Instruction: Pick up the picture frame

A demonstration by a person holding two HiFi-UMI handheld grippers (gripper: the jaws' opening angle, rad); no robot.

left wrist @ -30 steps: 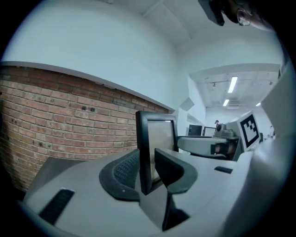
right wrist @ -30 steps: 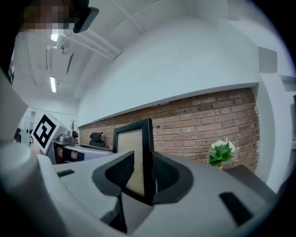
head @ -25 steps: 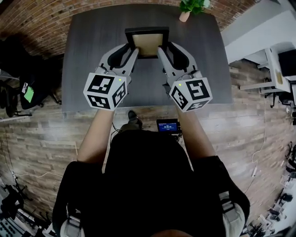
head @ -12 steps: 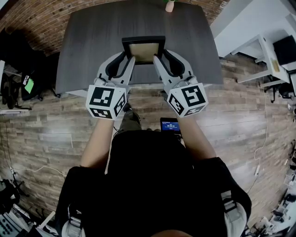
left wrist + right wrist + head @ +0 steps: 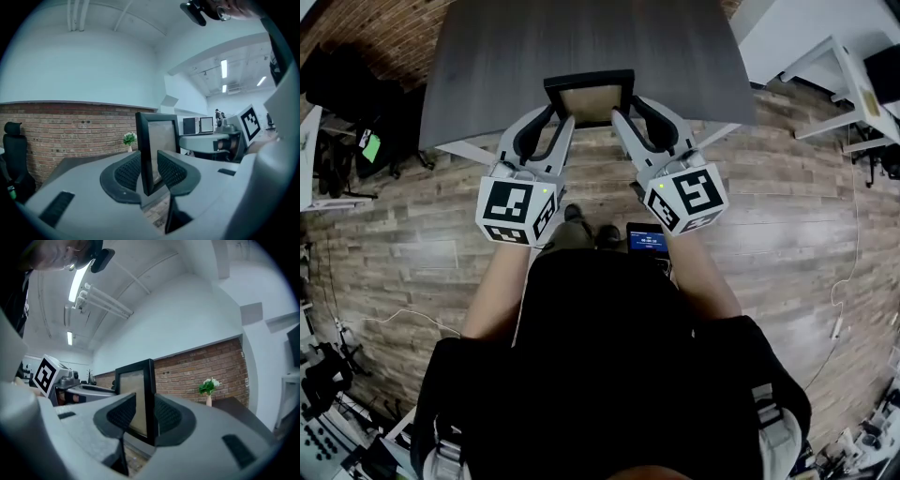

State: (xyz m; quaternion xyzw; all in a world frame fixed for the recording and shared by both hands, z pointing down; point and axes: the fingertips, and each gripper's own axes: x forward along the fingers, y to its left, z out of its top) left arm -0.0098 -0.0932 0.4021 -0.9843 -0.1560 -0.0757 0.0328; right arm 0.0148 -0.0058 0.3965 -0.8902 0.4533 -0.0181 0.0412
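The picture frame (image 5: 590, 97) is black-edged with a tan panel, held flat in the air above the near edge of the grey table (image 5: 506, 56). My left gripper (image 5: 566, 120) is shut on its left edge, and my right gripper (image 5: 618, 117) is shut on its right edge. In the left gripper view the picture frame (image 5: 157, 140) stands upright between the jaws, pinched at its lower part. In the right gripper view the picture frame (image 5: 136, 394) is clamped the same way.
A small potted plant (image 5: 128, 139) stands on the far side of the table by the brick wall (image 5: 197, 366). A black chair (image 5: 342, 89) is at the left. White desks (image 5: 853, 66) stand at the right. Wooden floor lies under me.
Both grippers have drawn the frame back toward me and off the table surface. The table now sits farther up in the head view, and the plant has left that view.
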